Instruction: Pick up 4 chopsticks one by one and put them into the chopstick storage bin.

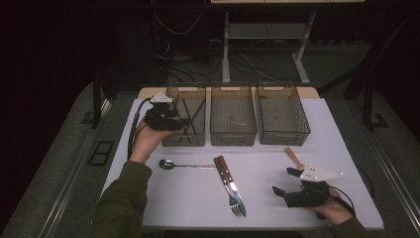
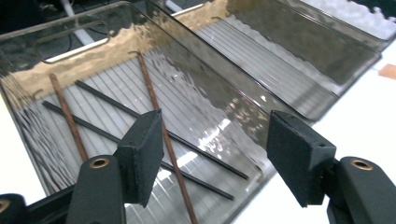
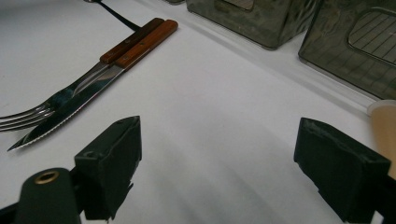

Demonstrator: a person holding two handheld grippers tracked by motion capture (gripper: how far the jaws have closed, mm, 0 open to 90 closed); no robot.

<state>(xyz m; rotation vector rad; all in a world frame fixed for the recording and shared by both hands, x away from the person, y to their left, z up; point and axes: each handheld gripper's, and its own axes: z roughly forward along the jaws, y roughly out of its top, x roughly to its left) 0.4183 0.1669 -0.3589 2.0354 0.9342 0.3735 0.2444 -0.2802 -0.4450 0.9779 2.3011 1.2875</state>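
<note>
Smoked-plastic left bin (image 1: 184, 121), far-left of three on the table: holds chopsticks, 2 reddish-brown (image 2: 159, 126) and 2 black (image 2: 140, 116), lying slantwise on the ribbed floor.
L gripper (image 2: 212, 158): above that bin's near end, jaws spread wide, nothing between the pads; one brown stick passes under the inner pad, prob. not touching (angle makes it hard to tell).
Step in hand, as judged: sorting cutlery into bins, L side at the chopstick bin w/ empty jaws. To do it well: lift straight up and clear of the bin wall before swinging back, so the pads don't snag a stick or tip the bin.
R gripper (image 1: 292, 184): near table's front-right, jaws likewise spread, empty.
Nearest to it: pale wooden piece (image 1: 293, 157), just beyond the jaws.
Next outward: fork (image 1: 229, 184) and knife (image 1: 233, 182), wood-handled, side by side, touching, mid-table. Take one at a time by the handle.
Spoon (image 1: 183, 164): left of those, bowl toward the L arm.
Middle bin (image 1: 233, 116), right bin (image 1: 282, 115): look empty.
</note>
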